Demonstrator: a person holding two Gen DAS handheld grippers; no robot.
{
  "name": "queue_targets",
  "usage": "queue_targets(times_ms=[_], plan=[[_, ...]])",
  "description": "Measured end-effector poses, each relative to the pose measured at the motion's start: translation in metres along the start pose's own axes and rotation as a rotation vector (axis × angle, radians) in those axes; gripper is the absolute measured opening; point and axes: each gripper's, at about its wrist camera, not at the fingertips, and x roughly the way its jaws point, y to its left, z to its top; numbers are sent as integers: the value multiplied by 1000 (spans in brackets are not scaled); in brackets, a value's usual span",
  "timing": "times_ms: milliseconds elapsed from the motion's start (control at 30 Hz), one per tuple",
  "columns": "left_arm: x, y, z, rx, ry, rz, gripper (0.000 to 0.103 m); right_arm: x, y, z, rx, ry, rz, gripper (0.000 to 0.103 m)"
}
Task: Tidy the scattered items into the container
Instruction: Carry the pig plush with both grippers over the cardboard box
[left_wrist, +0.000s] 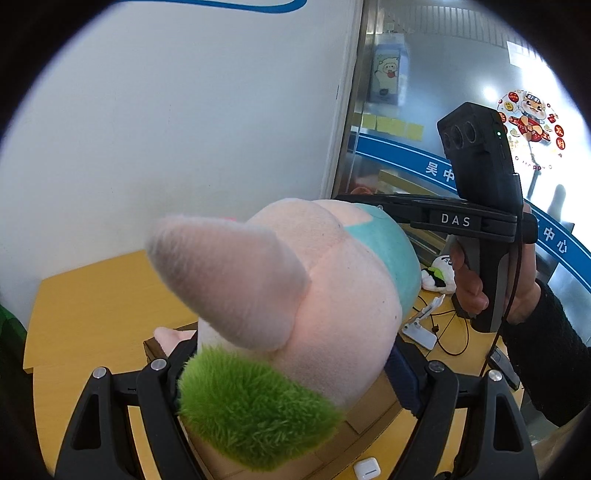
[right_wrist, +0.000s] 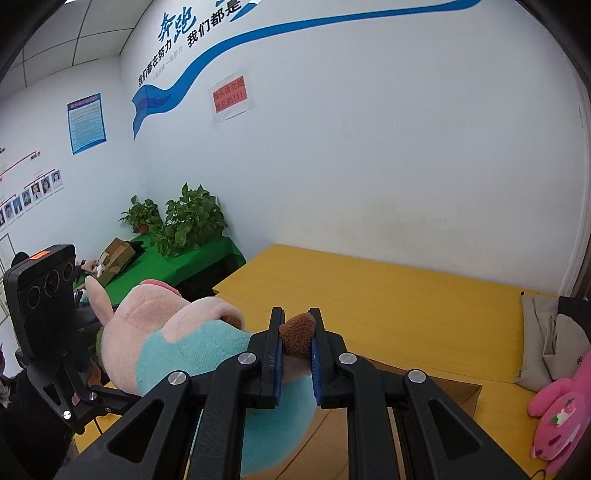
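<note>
- Plush pig (left_wrist: 332, 295), left wrist view: it fills the middle of the frame, held above the yellow table (left_wrist: 92, 295). The left gripper (left_wrist: 291, 373) is clamped on its pink body near a green furry patch (left_wrist: 251, 406). One pink ear (left_wrist: 229, 280) juts toward the camera, and the teal part lies farther off, toward the right gripper.
- Only this view shows the hand (left_wrist: 480, 280) holding the right gripper's handle, a small white plush (left_wrist: 439, 277) behind the pig, a phone on a stand (left_wrist: 421, 328) with cables, and a white earbud case (left_wrist: 366, 470) at the bottom edge.
- The pig hides most of the table's middle; a brown box edge (left_wrist: 155, 347) shows under it.
- Right wrist view: the right gripper (right_wrist: 295, 347) pinches a brown furry tip (right_wrist: 297, 332) of the pig (right_wrist: 155, 332), jaws closed on it. The pig's long axis runs left from here to the left gripper's body (right_wrist: 48, 317), roughly level.
- Only this view shows a pink plush (right_wrist: 561, 417), a grey bag (right_wrist: 539, 339), cardboard (right_wrist: 436, 391) below the jaws, and plants (right_wrist: 192, 218) on a green table.
</note>
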Motion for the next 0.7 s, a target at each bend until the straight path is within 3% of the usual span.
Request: queue_targets(times_ms=[300,500,700], plan=[[89,66,-13,-84,110,-38,83,99,-62,-27,101,74,-4,13],[153,107,-34,-173,214,-43,83,164,-97,-68,136,122,-37,13],[207,119,-58,-250,353,-5,83,214,-119,-115,161,156,-98,13]])
